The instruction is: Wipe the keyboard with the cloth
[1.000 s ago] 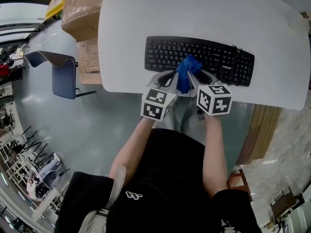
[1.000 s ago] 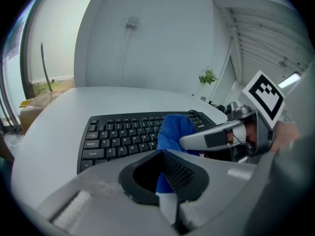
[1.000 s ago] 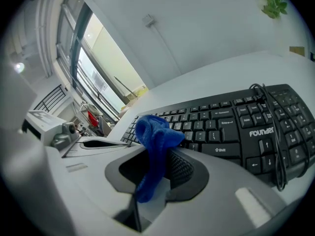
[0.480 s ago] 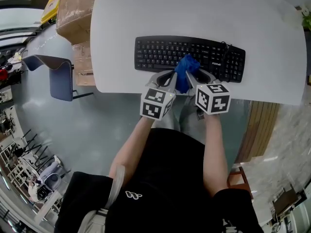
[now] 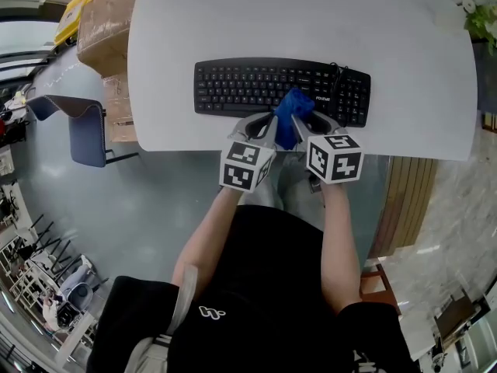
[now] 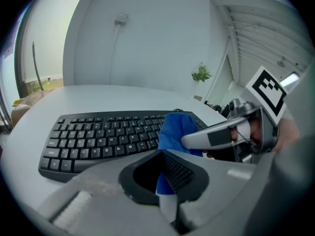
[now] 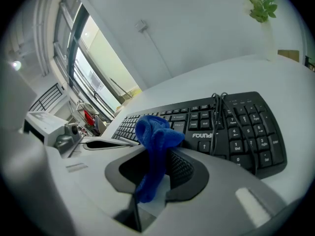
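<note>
A black keyboard (image 5: 248, 88) lies on the white table (image 5: 311, 22), near its front edge. A blue cloth (image 5: 290, 113) hangs bunched over the keyboard's front right part, by the number pad. My left gripper (image 5: 270, 124) and right gripper (image 5: 304, 123) stand side by side at the table's edge, both shut on the cloth. In the left gripper view the cloth (image 6: 173, 131) rises from the shut left gripper (image 6: 165, 182), with the right gripper's finger (image 6: 216, 134) against it. In the right gripper view the cloth (image 7: 154, 137) stands up out of the right gripper (image 7: 151, 182), in front of the keyboard (image 7: 231, 127).
The keyboard's black cable (image 7: 219, 113) loops over its right keys. Cardboard boxes (image 5: 109, 22) and a blue chair (image 5: 78, 127) stand on the floor left of the table. A small plant (image 5: 481, 15) sits at the table's far right.
Both grippers have carried the cloth to the right along the keyboard, from its middle keys towards the number pad. They stay shut on it.
</note>
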`<action>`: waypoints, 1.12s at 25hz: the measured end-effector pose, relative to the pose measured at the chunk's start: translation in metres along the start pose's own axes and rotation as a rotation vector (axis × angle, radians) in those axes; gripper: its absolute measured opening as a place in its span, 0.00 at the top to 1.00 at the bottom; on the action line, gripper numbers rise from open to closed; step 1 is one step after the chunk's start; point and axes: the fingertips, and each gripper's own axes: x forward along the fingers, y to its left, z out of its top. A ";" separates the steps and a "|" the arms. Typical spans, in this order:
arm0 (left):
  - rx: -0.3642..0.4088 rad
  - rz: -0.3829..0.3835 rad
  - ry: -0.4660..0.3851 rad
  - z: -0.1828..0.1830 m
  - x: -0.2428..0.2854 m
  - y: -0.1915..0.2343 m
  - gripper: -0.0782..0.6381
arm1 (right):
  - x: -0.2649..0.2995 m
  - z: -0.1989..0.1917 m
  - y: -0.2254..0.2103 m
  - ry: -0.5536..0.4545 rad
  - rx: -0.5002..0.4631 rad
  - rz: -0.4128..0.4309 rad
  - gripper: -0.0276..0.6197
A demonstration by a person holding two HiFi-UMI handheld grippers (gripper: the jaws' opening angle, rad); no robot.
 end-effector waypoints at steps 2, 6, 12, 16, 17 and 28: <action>0.003 -0.009 0.000 0.002 0.004 -0.007 0.89 | -0.006 0.002 -0.006 -0.002 0.000 -0.009 0.81; 0.010 -0.022 0.000 0.004 0.011 -0.021 0.89 | -0.019 0.004 -0.017 -0.010 -0.002 -0.022 0.81; 0.021 -0.042 -0.004 0.008 0.023 -0.041 0.89 | -0.037 0.005 -0.033 -0.020 -0.006 -0.040 0.81; 0.030 -0.056 -0.006 0.011 0.032 -0.056 0.89 | -0.049 0.002 -0.047 -0.027 0.002 -0.055 0.81; 0.032 -0.060 -0.006 0.012 0.034 -0.059 0.89 | -0.052 0.003 -0.050 -0.030 0.004 -0.058 0.81; 0.053 -0.093 -0.001 0.020 0.059 -0.098 0.89 | -0.077 0.001 -0.082 -0.050 0.029 -0.063 0.81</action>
